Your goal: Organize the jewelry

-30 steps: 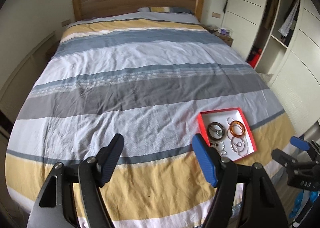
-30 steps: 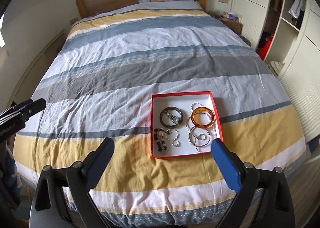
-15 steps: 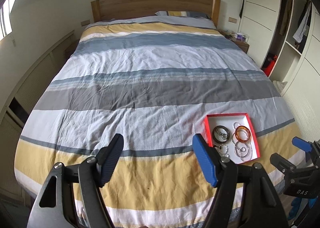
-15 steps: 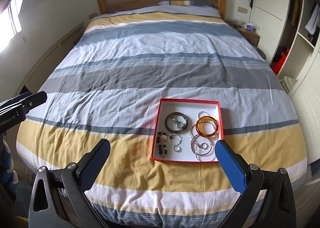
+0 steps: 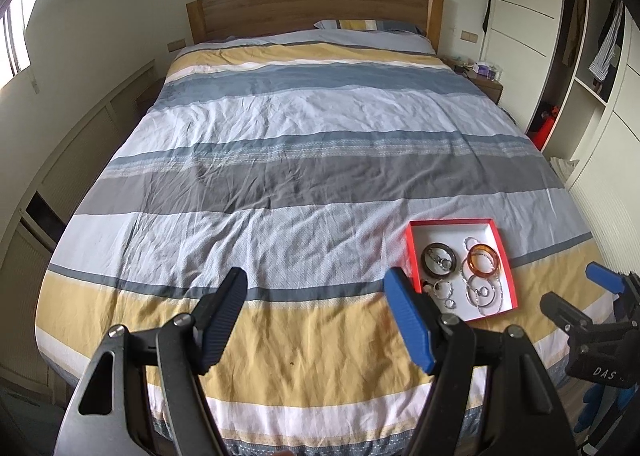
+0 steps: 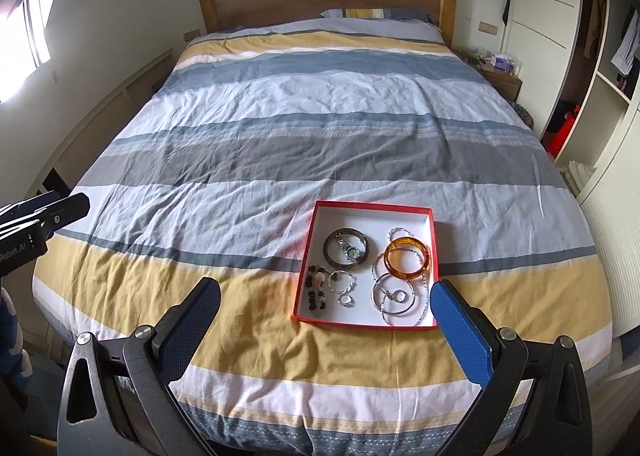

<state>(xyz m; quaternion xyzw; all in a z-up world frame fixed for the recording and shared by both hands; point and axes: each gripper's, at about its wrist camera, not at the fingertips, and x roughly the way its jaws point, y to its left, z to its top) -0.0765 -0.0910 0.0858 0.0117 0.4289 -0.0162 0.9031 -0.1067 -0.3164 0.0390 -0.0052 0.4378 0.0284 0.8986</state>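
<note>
Bed [image 6: 320, 127] with striped duvet is filling most of both views, and it is carrying everything the task concerns. Red tray [image 6: 303, 276] is lying flat on the yellow band near the foot of the bed, lower centre-right in the right wrist view and lower right in the left wrist view [image 5: 505, 252].

Inside the tray, an amber bangle [image 6: 406, 258] is sitting at its right side, a dark bangle [image 6: 346, 249] with a watch inside it at upper left, silver hoops [image 6: 394, 298] at lower right, and a scatter of dark beads [image 6: 316, 292] along the left wall. Finer pieces are too small to identify.

Step in hand, by my judgement: the approach stage, with no item yet picked out. Right tool [image 6: 326, 318] is standing wide with nothing between its pads, hovering above the duvet with the tray's near edge showing between its fingertips. Left tool [image 5: 316, 310] is likewise wide and empty, with the tray off to its right and partly behind its blue pad.

Next move is likely calling for a descent over one chosen piece, probably a bangle, with the pads narrowing across its rim while avoiding the tangled hoops beside it.
</note>
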